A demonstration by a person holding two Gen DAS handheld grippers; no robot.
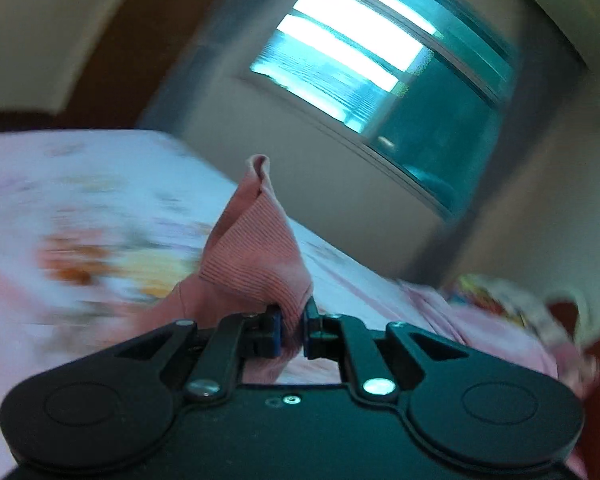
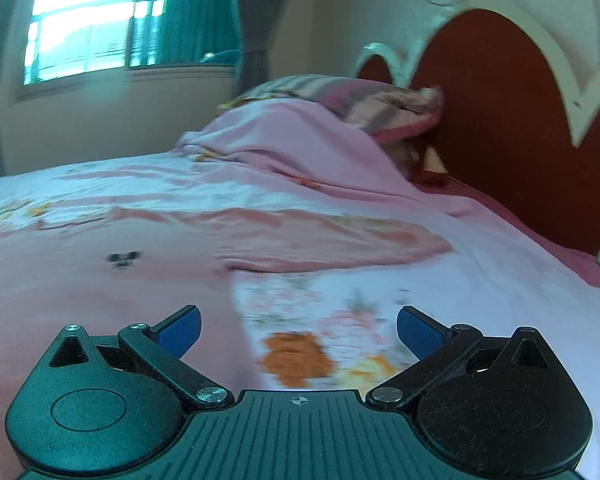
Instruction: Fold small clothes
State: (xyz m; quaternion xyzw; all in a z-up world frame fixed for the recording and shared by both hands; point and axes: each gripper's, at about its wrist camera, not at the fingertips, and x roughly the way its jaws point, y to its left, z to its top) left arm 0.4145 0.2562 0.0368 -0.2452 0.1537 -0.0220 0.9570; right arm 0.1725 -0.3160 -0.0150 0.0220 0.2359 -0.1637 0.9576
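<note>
L gripper (image 1: 294,320) clamped tight on ribbed hem of the pink garment (image 1: 256,240), cloth pinched betw blue pads (image 1: 277,332), corner stands up in a peak above the floral bedsheet (image 1: 60,184). R gripper (image 2: 298,332) wide open, nothing in it, low over the sheet; rest of the garment lies flat on the bed ahead of it (image 2: 300,240). Risks, imo: grip is only on a thin edge, soft knit could slip out on a fast swing; single-point lift lets cloth bunch/twist, fold goes skewed; R could grab the sheet along w/ garment since both thin, pink, wrinkled. Rib knit looks stretchy, sheet smooth cotton-ish. Red arched headboard (image 2: 500,120) behind.
</note>
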